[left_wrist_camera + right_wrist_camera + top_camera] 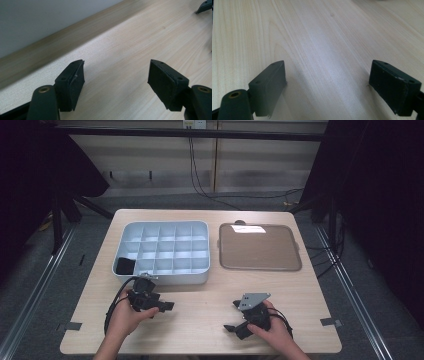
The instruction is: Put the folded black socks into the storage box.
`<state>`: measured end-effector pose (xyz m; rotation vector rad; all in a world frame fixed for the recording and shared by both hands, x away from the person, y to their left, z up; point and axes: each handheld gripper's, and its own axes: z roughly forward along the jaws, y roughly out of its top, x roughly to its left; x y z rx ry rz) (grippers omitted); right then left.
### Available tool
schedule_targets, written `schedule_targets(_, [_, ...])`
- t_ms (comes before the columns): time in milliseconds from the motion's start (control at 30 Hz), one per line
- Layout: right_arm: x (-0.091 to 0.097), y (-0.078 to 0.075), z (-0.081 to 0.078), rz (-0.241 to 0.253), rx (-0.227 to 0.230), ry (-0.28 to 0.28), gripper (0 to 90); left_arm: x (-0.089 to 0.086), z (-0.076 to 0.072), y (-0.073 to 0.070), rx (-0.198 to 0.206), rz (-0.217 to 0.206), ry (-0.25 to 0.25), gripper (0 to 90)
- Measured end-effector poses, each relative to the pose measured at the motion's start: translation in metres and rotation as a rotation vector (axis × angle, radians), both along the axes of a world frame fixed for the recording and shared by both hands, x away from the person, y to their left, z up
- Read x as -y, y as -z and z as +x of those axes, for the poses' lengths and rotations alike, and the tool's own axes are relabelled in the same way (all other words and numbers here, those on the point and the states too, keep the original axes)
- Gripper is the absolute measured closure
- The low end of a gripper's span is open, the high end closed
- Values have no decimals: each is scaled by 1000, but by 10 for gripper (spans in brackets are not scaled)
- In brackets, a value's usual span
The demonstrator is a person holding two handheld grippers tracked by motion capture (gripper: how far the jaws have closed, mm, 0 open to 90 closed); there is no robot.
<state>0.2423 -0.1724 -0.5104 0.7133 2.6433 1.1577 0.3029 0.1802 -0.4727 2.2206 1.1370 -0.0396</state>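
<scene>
A pale grey divided box (200, 270) with several compartments stands at the table's back left, and a black item (125, 266) lies in its near-left compartment. To its right lies a flat brown tray (260, 265). My left gripper (161, 299) hovers just in front of the box, pointing right, open and empty. In the left gripper view its jaws (116, 75) stand wide over bare wood beside the box wall (37, 20). My right gripper (232, 316) sits near the front edge, pointing left, open with nothing between its fingers (328, 80).
The wooden table (200, 320) has bare room between the two grippers and along its front. The right gripper's jaw tip (205, 6) shows far off in the left gripper view. Cables hang behind the table, and black curtains stand at both sides.
</scene>
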Motion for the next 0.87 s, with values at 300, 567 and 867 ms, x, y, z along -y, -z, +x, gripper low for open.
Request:
schedule_targets(300, [0,0,0,0,0,0,132,1,-4,7,50,12,-1,283])
schedule_targets(567, [0,0,0,1,0,1,132,3,-9,14,73,13,12,268])
schedule_targets(867, [0,0,0,1,0,1,132,5,-13,18,119,10,33,221])
